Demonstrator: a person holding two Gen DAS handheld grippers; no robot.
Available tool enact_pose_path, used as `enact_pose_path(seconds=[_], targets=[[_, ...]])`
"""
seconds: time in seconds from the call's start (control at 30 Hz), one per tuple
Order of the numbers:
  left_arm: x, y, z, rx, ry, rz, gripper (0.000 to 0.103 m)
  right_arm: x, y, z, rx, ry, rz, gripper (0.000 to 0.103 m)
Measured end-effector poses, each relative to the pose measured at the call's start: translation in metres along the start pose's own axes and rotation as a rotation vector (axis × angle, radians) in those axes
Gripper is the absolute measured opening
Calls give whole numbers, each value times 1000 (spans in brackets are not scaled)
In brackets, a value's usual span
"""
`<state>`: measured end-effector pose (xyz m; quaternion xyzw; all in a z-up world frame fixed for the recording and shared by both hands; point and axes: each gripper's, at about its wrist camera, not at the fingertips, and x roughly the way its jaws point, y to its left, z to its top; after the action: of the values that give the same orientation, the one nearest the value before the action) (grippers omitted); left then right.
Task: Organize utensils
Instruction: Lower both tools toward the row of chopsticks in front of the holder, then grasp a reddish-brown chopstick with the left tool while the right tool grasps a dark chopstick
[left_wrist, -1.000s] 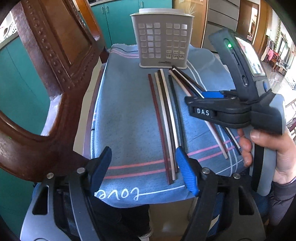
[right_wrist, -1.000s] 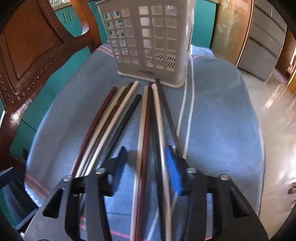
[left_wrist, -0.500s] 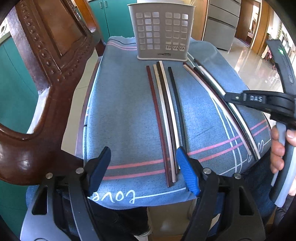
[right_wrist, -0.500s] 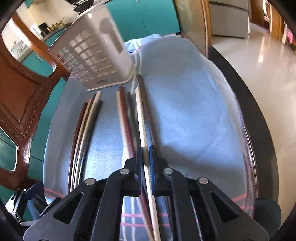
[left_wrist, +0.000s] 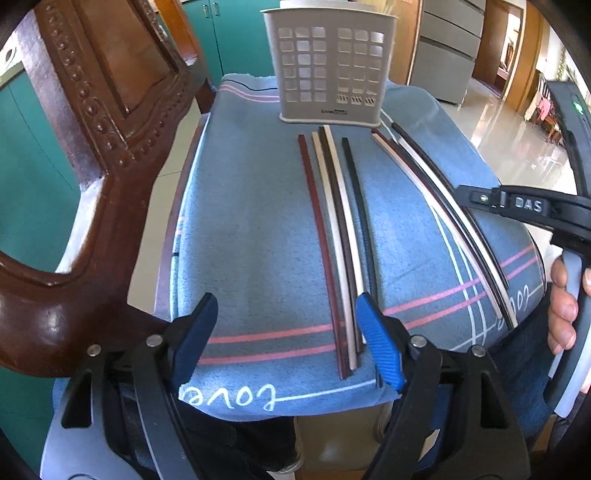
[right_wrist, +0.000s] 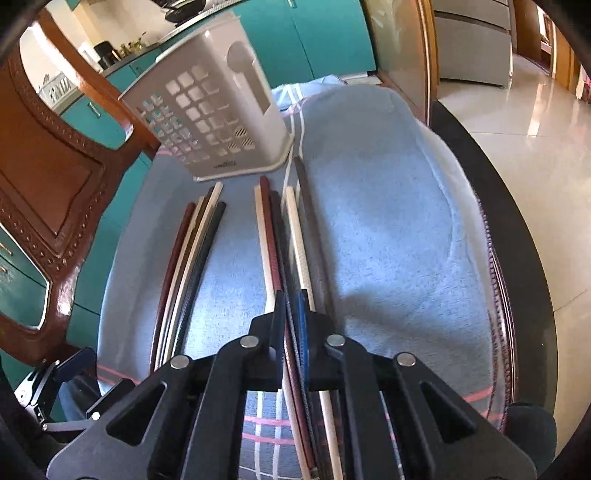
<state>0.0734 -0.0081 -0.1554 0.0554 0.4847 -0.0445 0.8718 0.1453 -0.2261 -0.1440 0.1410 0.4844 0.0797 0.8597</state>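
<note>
Two groups of chopsticks lie lengthwise on a blue towel (left_wrist: 251, 221), pointing at a white slotted holder (left_wrist: 328, 74) at the far end. My left gripper (left_wrist: 286, 306) hovers over the near ends of the left group (left_wrist: 332, 221); its jaws are opening and the pads press on nothing. My right gripper (right_wrist: 293, 306) is shut on a thin dark chopstick (right_wrist: 280, 251) in the right group, close to the near end. In the left wrist view the right gripper (left_wrist: 465, 197) reaches in from the right over that group (left_wrist: 436, 199). The holder (right_wrist: 210, 118) stands upright.
A carved wooden chair back (left_wrist: 92, 147) rises close on the left. The dark table rim (right_wrist: 517, 240) curves along the right, with shiny floor beyond. A person's hand (left_wrist: 561, 295) grips the right tool's handle. Teal cabinets stand behind.
The right gripper's jaws went from wide apart to shut on a dark chopstick, and it swung to the right side of the towel while rolling. The left gripper stayed put.
</note>
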Motion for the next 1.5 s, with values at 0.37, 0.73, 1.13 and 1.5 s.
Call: enact_pose_path(seconds=[0.37,0.73,1.13,1.5], targets=[[28,12,44,-79,-35,-78,50,6,-9,11,-31,-12,-72,23],[78,12,79,-92,32,-59,38,25,-1,12,-139,-18,-180,24],[93,-7,100,-45,29,-25,44,57,14,51,-259,-23,-265,25],[98,1,122,-75,55,-96,7,60,12,73,-285,1,-138,6]])
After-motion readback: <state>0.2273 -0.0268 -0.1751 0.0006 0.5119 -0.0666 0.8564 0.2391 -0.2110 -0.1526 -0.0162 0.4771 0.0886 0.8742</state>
